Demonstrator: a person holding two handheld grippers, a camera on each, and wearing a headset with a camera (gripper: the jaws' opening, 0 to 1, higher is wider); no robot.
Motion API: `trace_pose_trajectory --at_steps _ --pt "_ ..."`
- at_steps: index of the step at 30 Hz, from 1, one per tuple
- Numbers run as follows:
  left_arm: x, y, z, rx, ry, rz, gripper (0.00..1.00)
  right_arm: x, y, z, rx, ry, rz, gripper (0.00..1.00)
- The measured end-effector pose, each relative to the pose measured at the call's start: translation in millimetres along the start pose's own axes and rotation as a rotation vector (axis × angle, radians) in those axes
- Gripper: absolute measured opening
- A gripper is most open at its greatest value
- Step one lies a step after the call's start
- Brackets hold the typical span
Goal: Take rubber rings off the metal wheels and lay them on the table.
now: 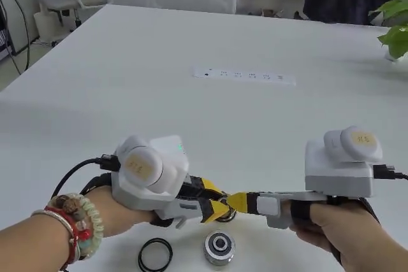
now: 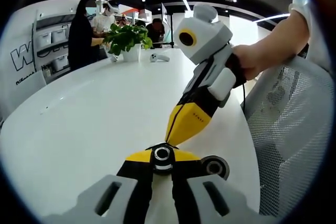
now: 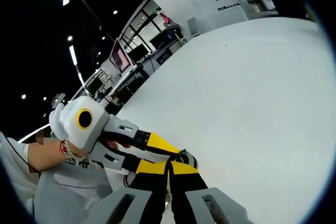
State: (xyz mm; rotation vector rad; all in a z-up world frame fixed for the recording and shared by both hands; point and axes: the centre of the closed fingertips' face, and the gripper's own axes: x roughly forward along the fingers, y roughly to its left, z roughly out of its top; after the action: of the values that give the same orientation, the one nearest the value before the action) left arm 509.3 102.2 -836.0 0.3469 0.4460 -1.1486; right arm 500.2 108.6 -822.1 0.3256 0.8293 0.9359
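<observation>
My left gripper is clamped on the wheel over the near table edge, my right gripper nipped shut on its ring, so I should roll it off sideways, not yank (a loose ring and bare wheel lie nearer me).

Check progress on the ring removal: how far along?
Done: one rubber ring lies on the table beside a wheel that looks bare. In hand: the left gripper clamps a second wheel; the right gripper has its fingers closed at that wheel's rim. Left: its ring off and laid down.
</observation>
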Motion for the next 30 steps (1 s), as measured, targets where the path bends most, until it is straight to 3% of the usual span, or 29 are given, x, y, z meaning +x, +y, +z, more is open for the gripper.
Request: trace_pose_trajectory --at_steps 7,15,19,22,25,30 --pt "-0.4 0.7 -0.5 0.000 0.006 0.001 0.07 -2.0 3.0 1.4 -0.018 -0.003 -0.001 0.00" --pt "0.1 0.4 1.3 -0.049 0.030 -0.006 0.08 -6.4 -10.2 1.7 0.006 -0.006 -0.067 0.00" --pt "-0.2 -1.2 0.1 -0.037 0.057 -0.014 0.10 -7.9 -16.0 0.7 0.041 -0.007 -0.082 0.00" --pt "-3.1 -3.2 3.8 0.002 0.062 -0.024 0.14 -8.0 -20.3 0.6 0.019 -0.005 -0.106 0.00" --pt "-7.9 2.3 14.8 -0.012 0.030 -0.008 0.19 -8.2 -21.7 1.3 0.031 -0.010 -0.108 0.00" --pt "-15.0 4.9 24.9 0.008 0.015 0.000 0.22 -9.4 -22.4 3.1 0.032 -0.018 -0.113 0.00"
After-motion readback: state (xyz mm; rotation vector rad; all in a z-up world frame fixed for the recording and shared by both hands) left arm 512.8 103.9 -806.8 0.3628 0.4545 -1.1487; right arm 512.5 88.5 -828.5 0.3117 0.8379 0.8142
